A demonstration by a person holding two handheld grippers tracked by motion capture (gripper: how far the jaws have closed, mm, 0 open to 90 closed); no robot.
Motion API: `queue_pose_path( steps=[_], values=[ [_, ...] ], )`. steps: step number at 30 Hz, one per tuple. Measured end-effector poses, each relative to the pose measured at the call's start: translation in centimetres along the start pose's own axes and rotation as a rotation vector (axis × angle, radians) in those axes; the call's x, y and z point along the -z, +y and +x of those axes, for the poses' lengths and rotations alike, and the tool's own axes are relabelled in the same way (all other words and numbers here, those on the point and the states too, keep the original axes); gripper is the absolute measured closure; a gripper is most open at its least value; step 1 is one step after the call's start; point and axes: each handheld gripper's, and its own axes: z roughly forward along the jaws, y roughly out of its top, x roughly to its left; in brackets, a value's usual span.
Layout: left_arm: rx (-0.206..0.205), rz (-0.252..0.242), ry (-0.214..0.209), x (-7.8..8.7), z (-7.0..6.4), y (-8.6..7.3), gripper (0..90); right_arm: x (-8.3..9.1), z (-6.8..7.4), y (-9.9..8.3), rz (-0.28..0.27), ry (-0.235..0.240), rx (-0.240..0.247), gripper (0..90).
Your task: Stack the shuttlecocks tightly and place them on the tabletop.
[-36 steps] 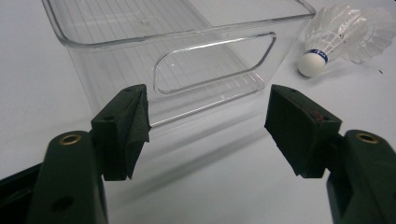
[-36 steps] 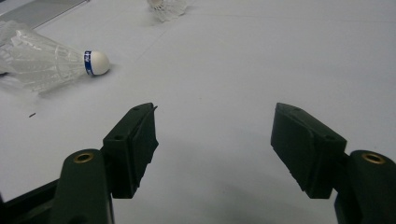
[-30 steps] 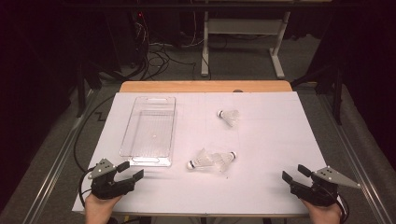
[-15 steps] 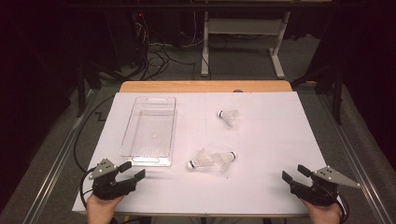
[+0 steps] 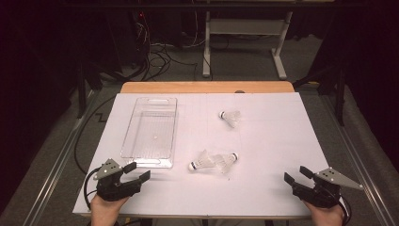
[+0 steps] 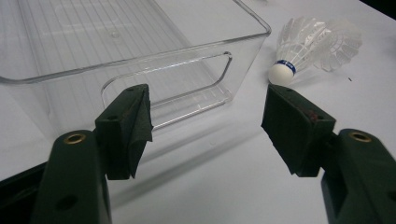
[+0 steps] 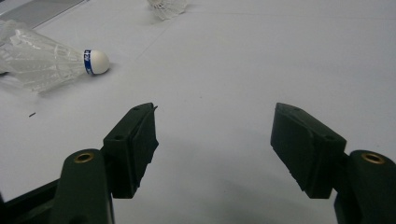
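High view is showing the left gripper (image 5: 137,171) and right gripper (image 5: 293,175) resting with fingers parted and empty at the surface's (image 5: 282,141) near edge, while featherlight, crushable shuttlecocks (image 5: 212,162) are lying mid-surface beside the clear bin (image 5: 151,129), best pinched at their corks.

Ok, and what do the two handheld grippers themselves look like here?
Both the left gripper and the right gripper have black bodies, each topped with a grey three-cornered plate. Their two jaws are dark, blocky pads on arms with brass-coloured rivets. A black cable loops from the left one. No sleeves show.
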Motion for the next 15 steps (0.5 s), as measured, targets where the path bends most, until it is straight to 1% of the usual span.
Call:
queue_pose_path(
  steps=[6, 8, 15],
  values=[
    [-0.004, 0.009, 0.000, -0.1, -0.5, 0.3, 33.7, 0.0, 0.1, 0.0, -0.002, 0.002, 0.000, 32.5],
    [-0.020, 0.018, 0.003, -0.2, -0.9, 0.5, 34.6, 0.0, 0.1, 0.0, -0.002, 0.004, 0.004, 32.5],
    [-0.035, 0.026, 0.000, -0.6, -1.8, 1.1, 35.2, 0.0, 0.1, 0.0, -0.003, 0.005, 0.009, 32.5]
  ],
)
